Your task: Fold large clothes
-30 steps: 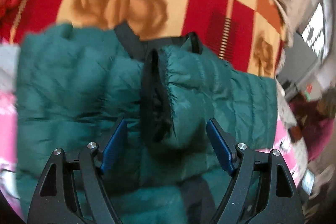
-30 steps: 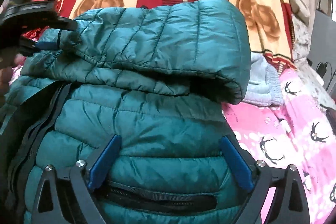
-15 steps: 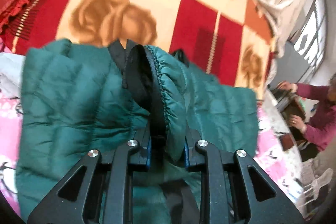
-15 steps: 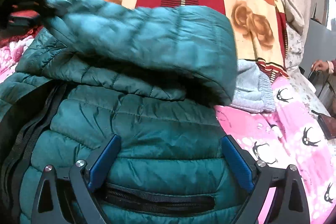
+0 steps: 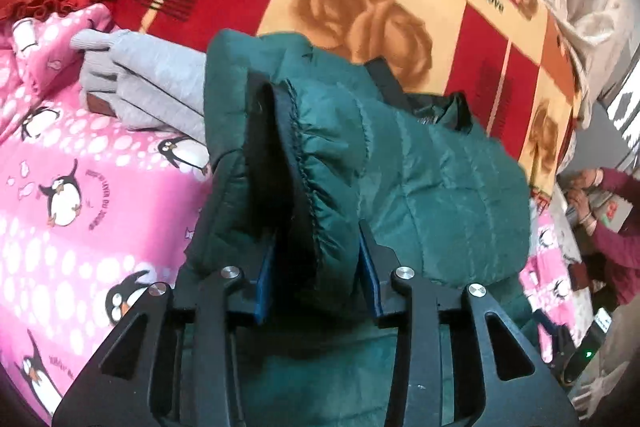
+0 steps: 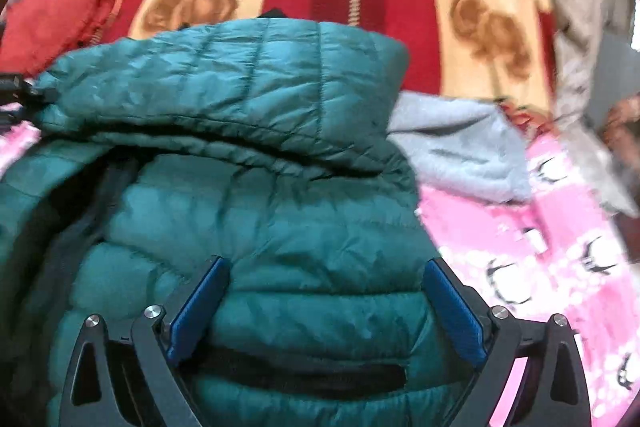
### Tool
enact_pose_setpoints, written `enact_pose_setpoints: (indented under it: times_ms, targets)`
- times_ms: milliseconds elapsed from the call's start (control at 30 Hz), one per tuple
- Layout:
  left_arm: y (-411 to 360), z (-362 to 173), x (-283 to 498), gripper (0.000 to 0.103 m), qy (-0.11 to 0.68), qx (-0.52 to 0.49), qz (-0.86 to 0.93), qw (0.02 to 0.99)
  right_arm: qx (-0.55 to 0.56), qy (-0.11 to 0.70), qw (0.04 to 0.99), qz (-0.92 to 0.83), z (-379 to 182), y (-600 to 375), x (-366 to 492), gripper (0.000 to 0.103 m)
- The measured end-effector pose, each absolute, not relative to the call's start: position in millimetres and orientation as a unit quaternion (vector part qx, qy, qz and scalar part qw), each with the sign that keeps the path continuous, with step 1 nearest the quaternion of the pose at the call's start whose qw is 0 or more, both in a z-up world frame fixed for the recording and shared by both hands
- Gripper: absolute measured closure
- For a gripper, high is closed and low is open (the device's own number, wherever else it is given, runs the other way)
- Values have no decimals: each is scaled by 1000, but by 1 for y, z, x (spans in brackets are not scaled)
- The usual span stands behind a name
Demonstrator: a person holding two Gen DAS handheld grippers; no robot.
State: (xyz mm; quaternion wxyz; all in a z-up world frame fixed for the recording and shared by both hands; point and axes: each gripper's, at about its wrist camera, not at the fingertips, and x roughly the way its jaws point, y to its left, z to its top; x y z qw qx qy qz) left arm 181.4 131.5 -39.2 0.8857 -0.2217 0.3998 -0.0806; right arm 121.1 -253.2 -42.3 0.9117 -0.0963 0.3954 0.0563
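Teal quilted puffer jacket [image 6: 256, 211], sleeve [image 6: 224, 95] folded across its front

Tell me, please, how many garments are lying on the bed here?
2: the green puffer jacket in the middle, and a grey sweater beside it on the pink penguin blanket. Others may be hidden underneath.

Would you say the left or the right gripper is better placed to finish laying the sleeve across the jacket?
Left, probably. The left gripper already has the sleeve cuff between its opening jaws, above the green jacket. The right gripper is open, holding nothing, over the jacket's lower body.
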Motion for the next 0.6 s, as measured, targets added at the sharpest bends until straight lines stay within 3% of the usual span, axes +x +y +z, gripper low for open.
enact_pose_setpoints:
  times_ms: [67, 167, 233, 267, 300, 433, 533, 600]
  targets:
    - [138, -23, 170, 68, 371, -219, -56, 901, -67, 378, 921, 65, -23, -266, 118, 6]
    - [151, 12, 142, 51, 280, -212, 49, 935, -38, 327, 942, 59, 17, -283, 125, 6]
    - [141, 26, 135, 47, 252, -193, 69, 946, -16, 313, 947, 74, 34, -284, 145, 13]
    - [128, 27, 141, 47, 259, -179, 36, 948, -11, 313, 946, 87, 39, -279, 159, 26]
    - [112, 24, 152, 47, 279, -167, -6, 946, -13, 314, 945, 96, 41, -273, 170, 30]
    - [68, -10, 190, 47, 342, -86, -23, 935, -21, 337, 934, 120, 18, -252, 218, 30]
    - [64, -50, 208, 50, 389, -63, 12, 919, -22, 408, 907, 106, -28, -258, 252, 29]
    - [71, -66, 208, 50, 391, -88, 4, 916, 5, 452, 887, 96, -55, -273, 266, 13]
